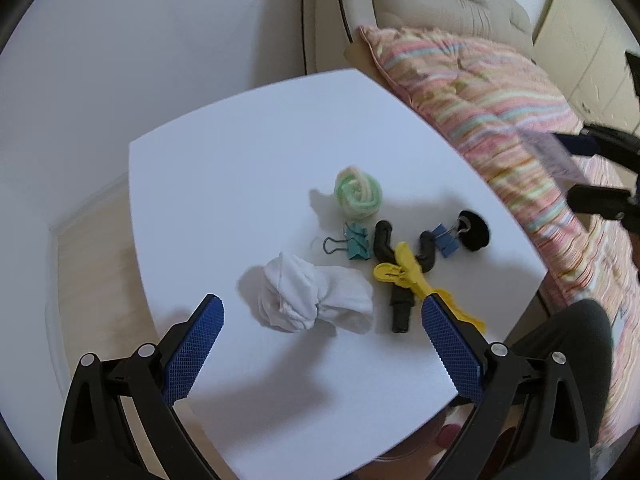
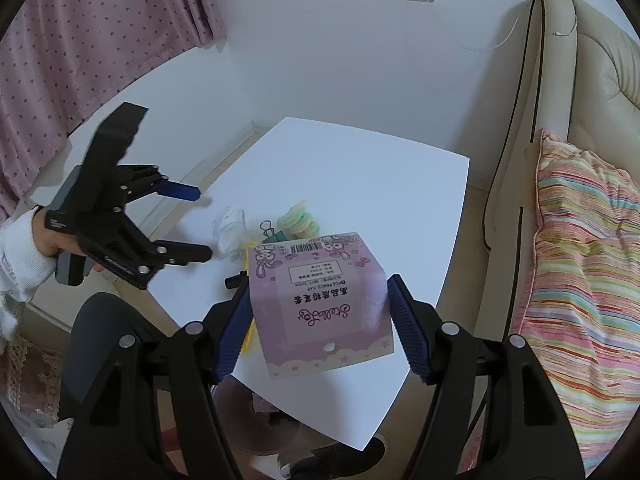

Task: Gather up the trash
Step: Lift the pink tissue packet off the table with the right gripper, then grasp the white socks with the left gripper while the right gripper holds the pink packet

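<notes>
On the white table (image 1: 240,184) lie a crumpled white tissue (image 1: 312,296), a green-and-cream yarn coil (image 1: 358,192), a teal binder clip (image 1: 354,242), a blue binder clip (image 1: 444,238), black plastic pieces (image 1: 384,240), a black round cap (image 1: 474,230) and a yellow clip with yellow scrap (image 1: 404,272). My left gripper (image 1: 322,312) is open, hovering just short of the tissue. My right gripper (image 2: 318,300) is shut on a pink printed box (image 2: 320,300), held above the table's near edge. The left gripper also shows in the right wrist view (image 2: 202,222).
A beige sofa (image 2: 592,80) with a striped pillow (image 2: 580,264) stands along the table's right side. A pink curtain (image 2: 80,40) hangs at the left. A clear round container (image 2: 256,420) sits on the floor under the table's near edge. My dark-trousered knee (image 1: 568,352) is close.
</notes>
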